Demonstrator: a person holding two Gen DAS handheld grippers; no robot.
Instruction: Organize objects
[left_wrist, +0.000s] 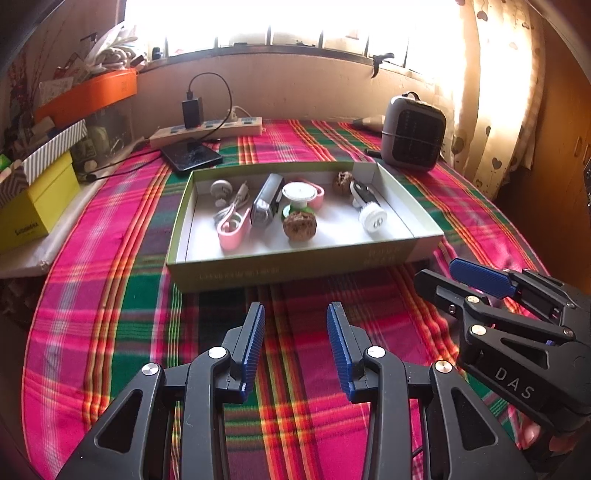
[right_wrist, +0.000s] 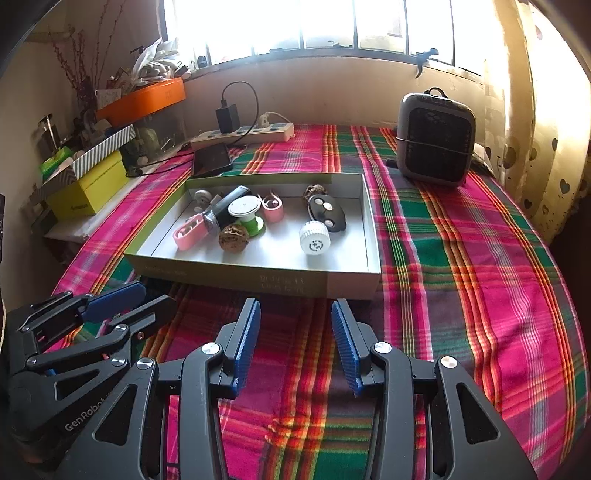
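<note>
Both hand-held grippers hover empty, jaws apart, over the plaid-covered counter (left_wrist: 110, 258): the left hand-held gripper (left_wrist: 295, 347) at lower centre, the right hand-held gripper (right_wrist: 295, 343) alongside. Above, at mid-frame, the shallow green-and-white cardboard tray (left_wrist: 295, 264) holds small objects.

Plaid-covered surface (right_wrist: 461, 258) bearing a shallow box (right_wrist: 347, 286) (centre), heater (right_wrist: 434, 138) upper right, power strip (right_wrist: 251, 133) and phone (right_wrist: 212, 159) upper left.

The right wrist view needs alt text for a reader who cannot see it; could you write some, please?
A shallow box of small items sits on a plaid cloth; both grippers are open and empty, right gripper before it, left gripper at lower left.
</note>
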